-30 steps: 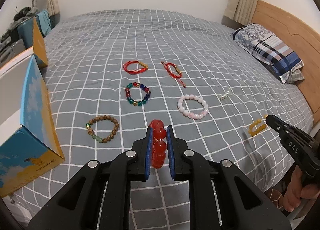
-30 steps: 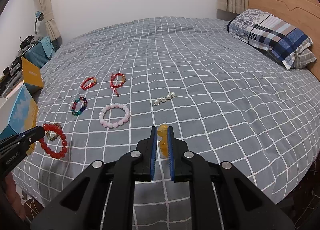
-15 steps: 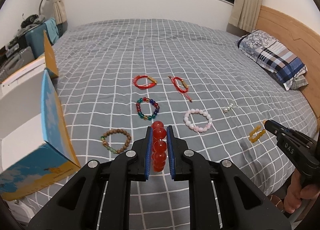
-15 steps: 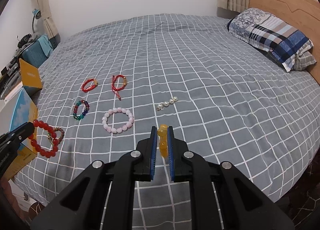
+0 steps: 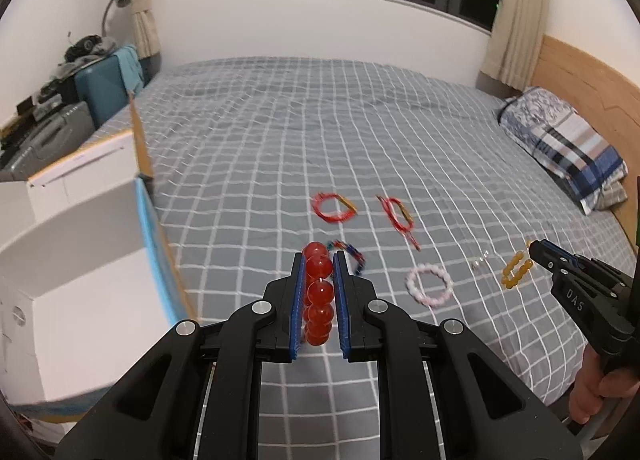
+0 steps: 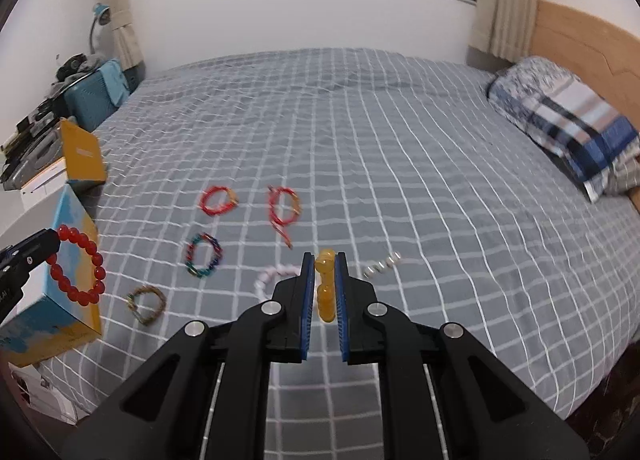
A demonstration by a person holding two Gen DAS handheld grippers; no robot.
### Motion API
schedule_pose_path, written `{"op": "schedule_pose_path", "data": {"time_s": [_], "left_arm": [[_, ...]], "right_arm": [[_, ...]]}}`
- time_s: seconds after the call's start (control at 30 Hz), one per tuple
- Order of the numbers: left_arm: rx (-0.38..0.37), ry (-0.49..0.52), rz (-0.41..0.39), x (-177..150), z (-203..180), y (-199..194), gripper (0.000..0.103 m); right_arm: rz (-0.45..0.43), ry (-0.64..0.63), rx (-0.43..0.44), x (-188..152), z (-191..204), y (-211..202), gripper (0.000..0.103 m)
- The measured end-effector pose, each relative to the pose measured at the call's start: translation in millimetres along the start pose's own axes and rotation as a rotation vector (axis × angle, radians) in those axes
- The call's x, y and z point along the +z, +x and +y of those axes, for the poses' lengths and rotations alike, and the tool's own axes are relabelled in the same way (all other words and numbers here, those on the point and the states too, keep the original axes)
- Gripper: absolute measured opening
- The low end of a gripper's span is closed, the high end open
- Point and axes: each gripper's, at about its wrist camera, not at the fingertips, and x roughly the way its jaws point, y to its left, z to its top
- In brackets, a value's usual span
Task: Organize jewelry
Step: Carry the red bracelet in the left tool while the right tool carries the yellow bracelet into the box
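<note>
My left gripper [image 5: 319, 260] is shut on a red bead bracelet [image 5: 318, 292], held above the bed; from the right wrist view the same red bracelet [image 6: 78, 266] hangs as a ring from the left gripper [image 6: 50, 241]. My right gripper [image 6: 324, 260] is shut on a yellow bead bracelet [image 6: 325, 288], which dangles from its tip as the yellow bracelet [image 5: 517, 270] in the left wrist view. On the grey checked bedspread [image 6: 400, 180] lie two red cord bracelets [image 6: 218, 200] [image 6: 285, 206], a multicoloured bead bracelet [image 6: 203, 255], a brown bead bracelet [image 6: 146, 303], a pink bead bracelet [image 5: 429, 285] and a pearl piece [image 6: 382, 265].
An open white box [image 5: 68, 260] with blue and orange sides stands at the bed's left edge, close to the left gripper. Beyond it are a blue suitcase [image 5: 106, 94] and clutter. A plaid pillow [image 6: 568, 128] lies by the wooden headboard [image 6: 580, 40]. A hand [image 5: 596, 396] holds the right gripper.
Both grippers have risen with their bracelets and drawn back from the bedspread. The left one has swung toward the white box, which now fills more of its view.
</note>
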Motion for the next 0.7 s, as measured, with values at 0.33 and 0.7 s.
{"op": "schedule_pose_path", "data": {"time_s": [0.33, 0.7], "left_arm": [[0.079, -0.048, -0.029, 28, 60, -34, 0.013], [0.197, -0.161, 0.001, 22, 164, -69, 0.013]], "right_arm": [[-0.016, -0.112, 0.126, 49, 90, -10, 0.009], [-0.044, -0.283, 0.304, 63, 239, -31, 0.009]]}}
